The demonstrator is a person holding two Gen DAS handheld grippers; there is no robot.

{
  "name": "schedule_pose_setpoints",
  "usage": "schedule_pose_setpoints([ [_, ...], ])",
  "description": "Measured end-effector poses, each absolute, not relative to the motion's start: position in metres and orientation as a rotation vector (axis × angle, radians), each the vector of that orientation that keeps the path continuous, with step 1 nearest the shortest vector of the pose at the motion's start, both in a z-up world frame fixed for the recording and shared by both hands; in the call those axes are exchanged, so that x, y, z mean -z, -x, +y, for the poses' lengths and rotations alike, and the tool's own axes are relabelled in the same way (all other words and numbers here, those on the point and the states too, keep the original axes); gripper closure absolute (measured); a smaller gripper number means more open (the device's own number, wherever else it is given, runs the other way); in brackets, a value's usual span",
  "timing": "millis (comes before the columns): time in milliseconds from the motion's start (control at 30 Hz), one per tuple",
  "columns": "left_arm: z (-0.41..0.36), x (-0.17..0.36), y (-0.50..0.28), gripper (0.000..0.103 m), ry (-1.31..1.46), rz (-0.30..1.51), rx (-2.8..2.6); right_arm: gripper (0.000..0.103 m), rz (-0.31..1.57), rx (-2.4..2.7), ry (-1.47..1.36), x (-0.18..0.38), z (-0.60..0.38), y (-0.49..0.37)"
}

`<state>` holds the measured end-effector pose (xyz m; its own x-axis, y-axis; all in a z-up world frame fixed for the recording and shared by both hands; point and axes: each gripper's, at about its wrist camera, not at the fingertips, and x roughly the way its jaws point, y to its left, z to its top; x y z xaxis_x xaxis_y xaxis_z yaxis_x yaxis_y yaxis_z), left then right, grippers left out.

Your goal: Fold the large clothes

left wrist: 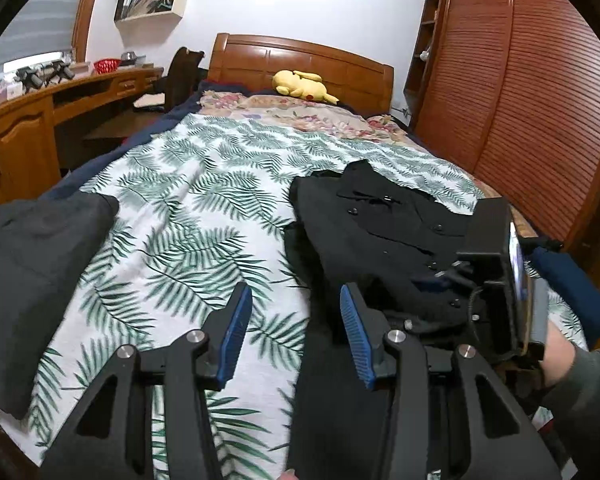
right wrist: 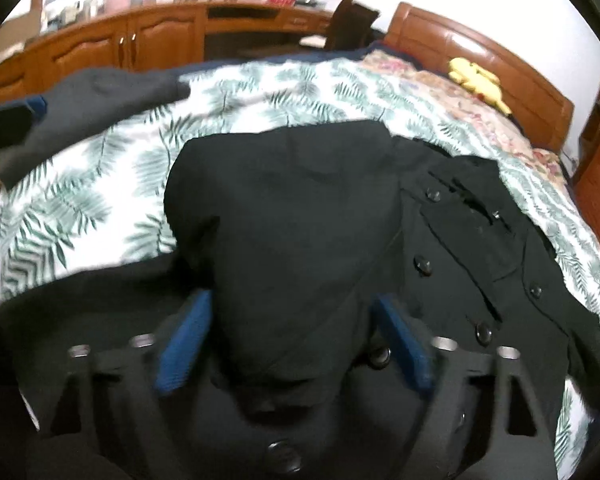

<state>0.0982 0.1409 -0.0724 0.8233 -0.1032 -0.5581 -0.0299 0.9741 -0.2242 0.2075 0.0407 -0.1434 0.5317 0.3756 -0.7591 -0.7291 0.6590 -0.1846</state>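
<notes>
Two dark garments lay on the bed [left wrist: 204,200], whose leaf-print cover filled most of both views. A black coat [right wrist: 300,216], buttons showing, sprawled across the centre and right of the right wrist view. A grey garment [left wrist: 32,272] sat at the left edge of the left wrist view. Right tongs [right wrist: 292,344] straddled a fold of the coat, blue pads apart on either side; no firm grip was visible. Left tongs [left wrist: 296,332] stood open above the cover, beside the coat's edge. A yellow plush [left wrist: 302,86] rested by the headboard, upper centre.
</notes>
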Motion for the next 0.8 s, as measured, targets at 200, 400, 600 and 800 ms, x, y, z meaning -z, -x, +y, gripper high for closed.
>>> schedule_pose_setpoints([
  [200,0.113,0.065,-0.102,0.058,0.216,0.578,0.107,0.085,0.673,-0.672,0.362,0.115,-0.010,-0.227],
  [400,0.091,0.067,-0.112,0.058,0.206,0.595,0.138,0.082,0.656,-0.385,0.090,0.081,-0.110,-0.280],
  [600,0.067,0.067,-0.121,0.058,0.179,0.608,0.166,0.050,0.736,-0.188,0.030,0.093,-0.185,-0.311],
  [800,0.055,0.068,-0.125,0.058,0.159,0.619,0.168,0.044,0.749,-0.216,0.051,0.102,-0.197,-0.309],
])
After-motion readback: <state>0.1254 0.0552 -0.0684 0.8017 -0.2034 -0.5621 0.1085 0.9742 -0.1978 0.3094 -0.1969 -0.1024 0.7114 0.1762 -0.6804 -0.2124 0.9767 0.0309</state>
